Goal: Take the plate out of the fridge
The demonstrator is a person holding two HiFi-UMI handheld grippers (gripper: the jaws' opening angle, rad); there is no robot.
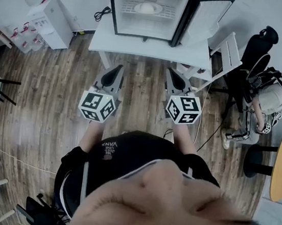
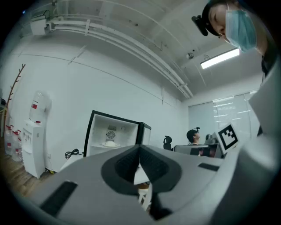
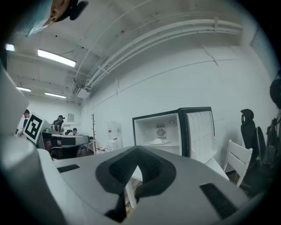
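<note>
Plate (image 1: 148,7) inside open fridge (image 1: 112,8), well beyond left hand-held gripper (image 1: 118,71) and right hand-held gripper (image 1: 171,73), both clenched empty

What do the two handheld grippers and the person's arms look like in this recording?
The left gripper and right gripper both have light grey, wedge-shaped bodies lined with black ribbed pads. Each carries a white cube printed with black square markers. The person wears black sleeves that end above the forearms.

left claw (image 1: 116,76): level, jaws together, empty | right claw (image 1: 174,81): level, jaws together, empty | side by side
</note>
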